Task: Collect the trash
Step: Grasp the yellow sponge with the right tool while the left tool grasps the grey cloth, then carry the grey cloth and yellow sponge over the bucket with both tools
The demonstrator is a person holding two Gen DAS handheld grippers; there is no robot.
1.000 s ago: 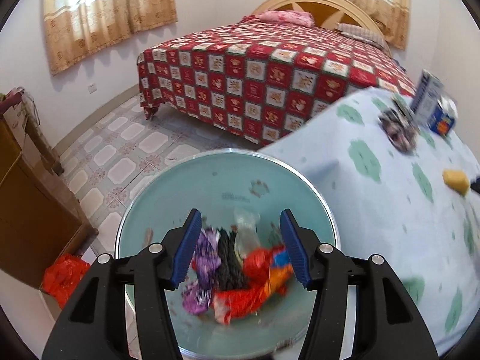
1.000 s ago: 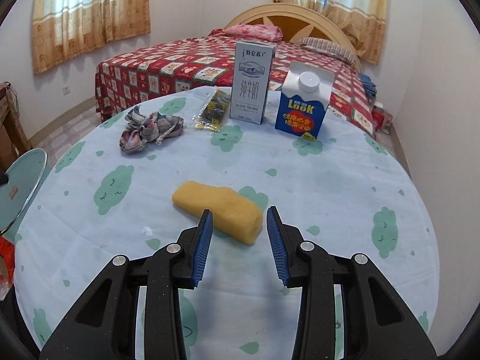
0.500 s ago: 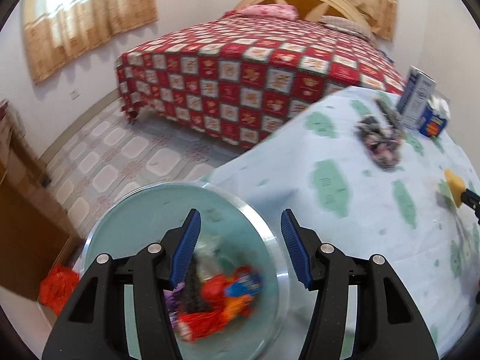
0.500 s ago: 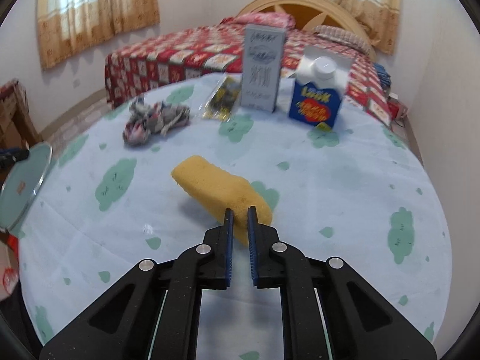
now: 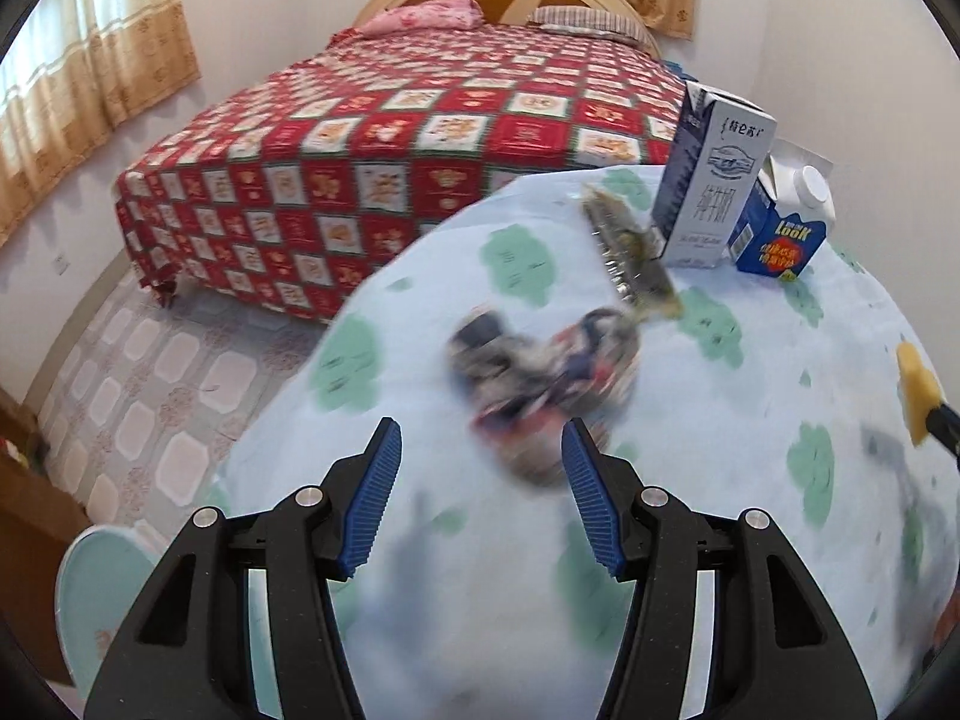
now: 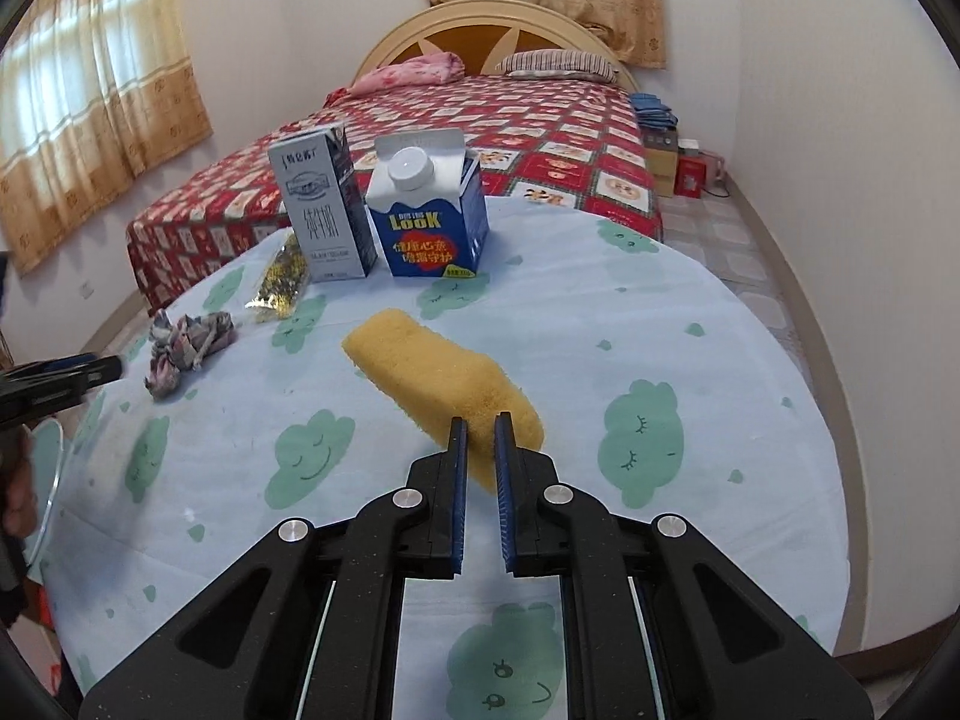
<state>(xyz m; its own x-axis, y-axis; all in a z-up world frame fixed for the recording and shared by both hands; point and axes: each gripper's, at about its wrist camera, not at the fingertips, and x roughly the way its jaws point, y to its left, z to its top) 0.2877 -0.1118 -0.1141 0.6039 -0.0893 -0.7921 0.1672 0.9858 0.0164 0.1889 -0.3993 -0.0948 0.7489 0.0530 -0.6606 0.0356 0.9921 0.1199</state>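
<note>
The yellow sponge [image 6: 441,375] is clamped at its near end in the right gripper [image 6: 479,438], now lifted off the table [image 6: 690,324]. The left gripper [image 5: 477,459], jaws apart, has swung from the bin to a blurred, seemingly crumpled wrapper [image 5: 543,375]. The blue carton [image 6: 429,222] reads "LOOK".

my left cam low at table [image 5: 420,324] edge, right cam close above it, both facing bed [image 6: 540,114], sharing cartons [image 5: 714,180] and sponge [image 6: 444,372]
</note>
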